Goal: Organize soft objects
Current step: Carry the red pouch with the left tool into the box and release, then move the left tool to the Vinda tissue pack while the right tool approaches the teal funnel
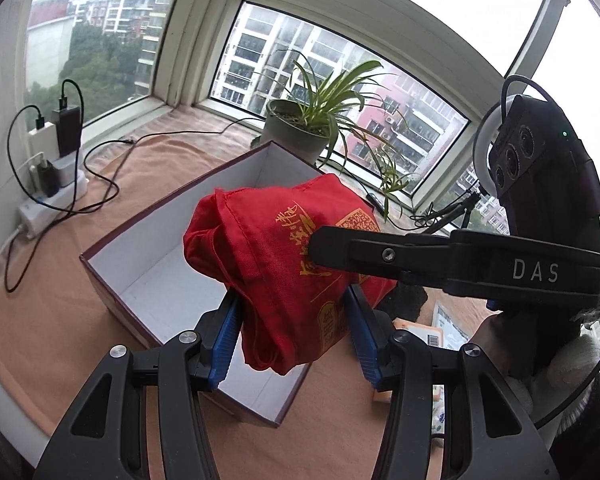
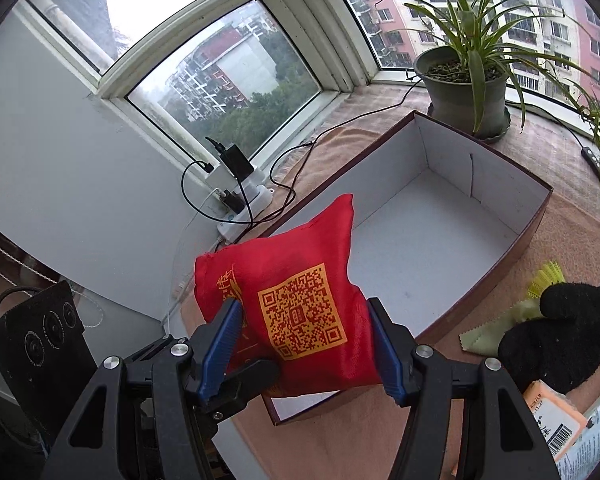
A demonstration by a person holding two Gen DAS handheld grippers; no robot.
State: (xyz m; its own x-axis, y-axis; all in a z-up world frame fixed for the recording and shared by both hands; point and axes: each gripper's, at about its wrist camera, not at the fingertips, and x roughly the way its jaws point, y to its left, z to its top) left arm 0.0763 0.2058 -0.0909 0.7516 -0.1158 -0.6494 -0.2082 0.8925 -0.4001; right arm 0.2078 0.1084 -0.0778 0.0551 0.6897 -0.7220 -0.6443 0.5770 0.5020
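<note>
A red cloth bag (image 1: 268,248) printed with gold lettering and a QR code (image 2: 300,280) hangs in the air over the near end of an open box (image 1: 140,236) with a white inside (image 2: 532,188). My left gripper (image 1: 292,304) is shut on the bag's lower folds, its blue pads pressing both sides. My right gripper (image 2: 304,312) is shut on the same bag, one pad either side of the QR code. In the left wrist view a right finger (image 1: 324,248) lies across the bag. In the right wrist view a left finger (image 2: 252,376) shows beneath it.
A potted plant (image 2: 464,88) stands behind the box by the window. A power strip (image 1: 52,192) with chargers and cables sits in the left corner. Right of the box lie a black glove (image 2: 556,340), a yellow-green cloth (image 2: 480,336) and an orange packet (image 2: 548,408). A gloved hand (image 1: 572,352) holds the right gripper.
</note>
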